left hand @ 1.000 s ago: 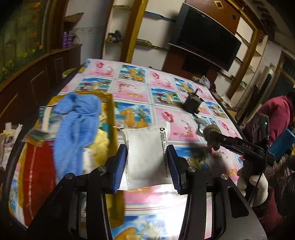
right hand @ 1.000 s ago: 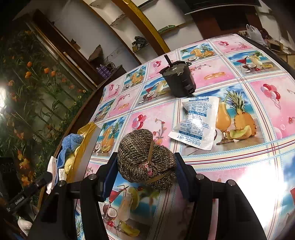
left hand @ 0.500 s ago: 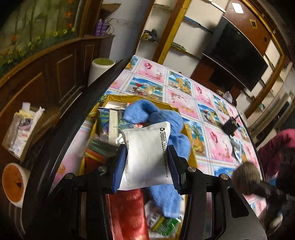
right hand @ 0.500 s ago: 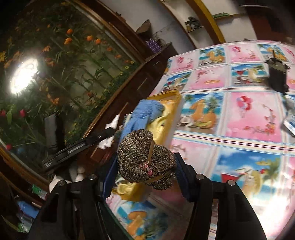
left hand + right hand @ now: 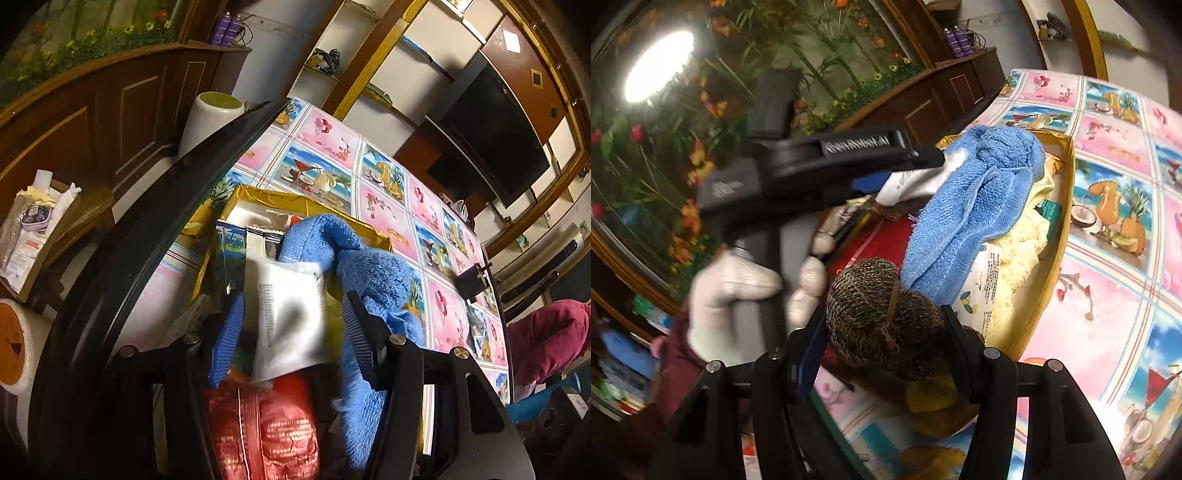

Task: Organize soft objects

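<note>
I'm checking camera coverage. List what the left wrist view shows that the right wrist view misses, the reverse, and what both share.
Left wrist view only: the wall-mounted television and a small black box on the table.

Right wrist view only: the brown knitted bundle clamped in the right hand-held gripper, and the white-gloved hand holding the left hand-held gripper.

Both: the blue towel, the white packet, the gold box.

Pretty dim indoor light overall. The right wrist view has a blown-out lamp reflection at 10 o'clock, glaring off glossy wall panelling. The gloved hand is smeared with motion blur there; in the left wrist view the white packet blurs too. Heavy fisheye bending, black vignette corners.
</note>
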Demonstrator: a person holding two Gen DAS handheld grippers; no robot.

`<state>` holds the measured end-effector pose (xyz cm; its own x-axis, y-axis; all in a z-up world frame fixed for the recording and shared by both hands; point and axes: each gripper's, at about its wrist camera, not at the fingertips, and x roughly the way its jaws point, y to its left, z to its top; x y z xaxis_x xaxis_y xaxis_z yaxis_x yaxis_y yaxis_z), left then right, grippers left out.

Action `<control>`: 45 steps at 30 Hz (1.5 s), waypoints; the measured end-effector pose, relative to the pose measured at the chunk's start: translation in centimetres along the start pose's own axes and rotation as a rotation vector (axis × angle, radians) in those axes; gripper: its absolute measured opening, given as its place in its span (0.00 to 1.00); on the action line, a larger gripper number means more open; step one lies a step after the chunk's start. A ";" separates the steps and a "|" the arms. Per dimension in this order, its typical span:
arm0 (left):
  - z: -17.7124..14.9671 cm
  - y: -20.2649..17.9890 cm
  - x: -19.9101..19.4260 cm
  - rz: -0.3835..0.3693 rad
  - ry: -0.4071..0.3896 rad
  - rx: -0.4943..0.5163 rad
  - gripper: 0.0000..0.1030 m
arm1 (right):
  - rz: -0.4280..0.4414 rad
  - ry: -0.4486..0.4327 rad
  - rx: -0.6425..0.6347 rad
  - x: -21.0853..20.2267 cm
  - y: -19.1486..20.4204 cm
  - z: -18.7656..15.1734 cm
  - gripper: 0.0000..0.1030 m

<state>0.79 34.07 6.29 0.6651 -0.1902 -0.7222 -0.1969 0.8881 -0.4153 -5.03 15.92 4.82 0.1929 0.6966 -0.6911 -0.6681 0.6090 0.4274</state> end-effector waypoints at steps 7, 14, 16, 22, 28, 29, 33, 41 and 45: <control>-1.3 -1.8 -4.2 0.038 -0.110 0.065 0.55 | -0.185 0.023 -0.116 1.8 1.1 -0.2 0.57; -3.6 -3.0 -7.4 0.090 -0.179 0.115 0.63 | -0.187 0.003 -0.193 0.7 2.1 -1.4 0.65; -4.2 -3.2 -8.1 0.095 -0.190 0.116 0.63 | -0.166 -0.028 -0.185 -0.6 2.0 -1.6 0.66; -6.4 -4.5 -10.8 0.157 -0.273 0.129 0.63 | -0.191 -0.139 -0.193 -4.9 2.3 -3.6 0.67; -10.9 -6.5 -14.1 0.429 -0.481 0.111 0.91 | -0.215 -0.226 -0.091 -8.4 1.1 -6.4 0.69; -11.7 -6.4 -14.5 0.445 -0.504 0.079 0.95 | -0.213 -0.237 -0.066 -8.8 0.7 -6.9 0.69; -12.6 -6.1 -14.5 0.436 -0.477 0.039 0.95 | -0.215 -0.240 -0.009 -9.5 -0.5 -8.2 0.69; -14.1 -8.0 -13.2 0.531 -0.419 0.108 0.96 | -0.227 -0.255 -0.027 -10.1 -0.5 -9.4 0.69; -14.7 -9.0 -12.7 0.558 -0.415 0.161 0.96 | -0.230 -0.258 -0.030 -10.1 -0.6 -9.7 0.69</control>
<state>-16.46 22.30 11.05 0.7219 0.4572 -0.5194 -0.5005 0.8634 0.0643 -13.60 4.83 5.89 0.5138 0.6177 -0.5954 -0.6059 0.7526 0.2578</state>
